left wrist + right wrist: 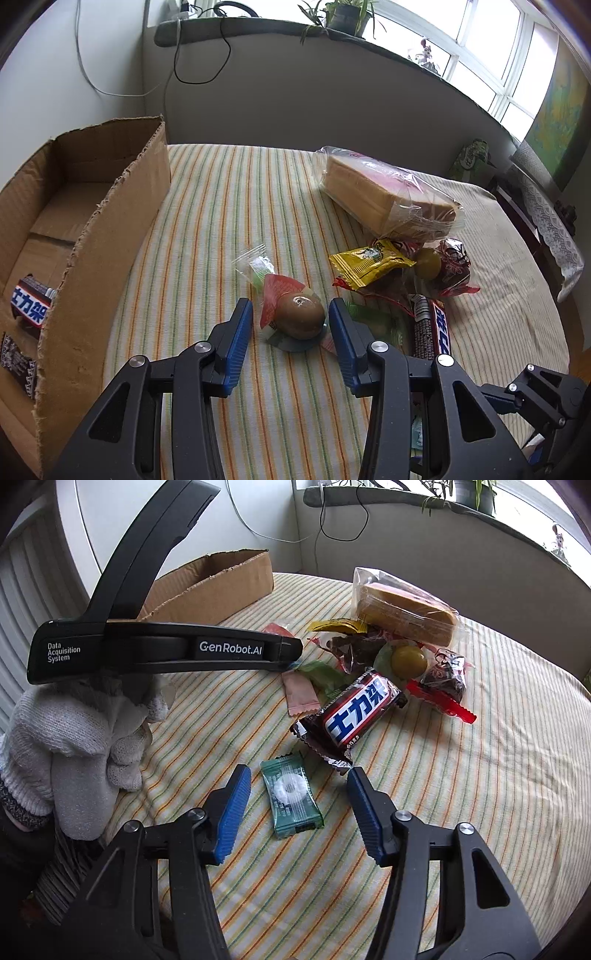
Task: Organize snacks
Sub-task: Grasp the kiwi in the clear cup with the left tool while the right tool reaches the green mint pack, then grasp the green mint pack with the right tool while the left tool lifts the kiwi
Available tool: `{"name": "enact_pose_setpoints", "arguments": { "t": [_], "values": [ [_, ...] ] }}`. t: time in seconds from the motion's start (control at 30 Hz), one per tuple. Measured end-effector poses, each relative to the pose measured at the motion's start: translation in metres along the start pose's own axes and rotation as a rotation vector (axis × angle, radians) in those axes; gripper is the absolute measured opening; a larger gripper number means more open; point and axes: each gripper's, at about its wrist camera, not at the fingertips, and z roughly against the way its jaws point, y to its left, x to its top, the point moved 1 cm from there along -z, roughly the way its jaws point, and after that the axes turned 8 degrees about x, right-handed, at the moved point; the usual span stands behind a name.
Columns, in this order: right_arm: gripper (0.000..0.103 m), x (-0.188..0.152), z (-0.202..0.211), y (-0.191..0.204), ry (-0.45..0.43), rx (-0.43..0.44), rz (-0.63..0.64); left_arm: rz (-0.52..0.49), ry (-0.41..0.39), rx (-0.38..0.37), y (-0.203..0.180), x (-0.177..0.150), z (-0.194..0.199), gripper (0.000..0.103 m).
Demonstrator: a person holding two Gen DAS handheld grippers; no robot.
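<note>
My left tongs (290, 325) stand apart astride the packed egg (301, 320) — not yet pinching. Right tongs (297, 781) also apart; the mint (291, 798) lies lengthwise between them — box (107, 236) leftward.

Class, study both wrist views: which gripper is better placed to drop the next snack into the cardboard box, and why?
Probably the left gripper: its open jaws straddle the brown egg packet, and the cardboard box stands just beside it. The right gripper frames the green mint candy, farther from the box.
</note>
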Motion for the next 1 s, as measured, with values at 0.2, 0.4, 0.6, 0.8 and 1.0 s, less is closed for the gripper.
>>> {"name": "enact_pose_setpoints", "arguments": {
  "t": [0.2, 0.4, 0.6, 0.8, 1.0],
  "values": [
    [0.056, -0.002, -0.001, 0.003, 0.006, -0.008, 0.022, -0.024, -0.002, 0.008, -0.007, 0.001, -0.001, 0.035],
    [0.042, -0.008, 0.001, 0.013, 0.015, -0.037, 0.070, -0.038, -0.007, 0.009, -0.011, 0.001, -0.001, 0.033],
    [0.024, -0.007, 0.001, 0.009, 0.015, -0.027, 0.056, -0.041, -0.013, 0.006, -0.010, -0.001, -0.001, 0.033],
    [0.024, -0.008, 0.004, 0.008, 0.013, -0.032, 0.057, -0.030, -0.024, 0.000, -0.005, -0.002, 0.003, 0.033],
    [0.024, -0.008, 0.013, 0.009, 0.002, -0.032, 0.048, -0.012, -0.047, -0.003, 0.003, -0.002, 0.011, 0.033]
  ]
}}
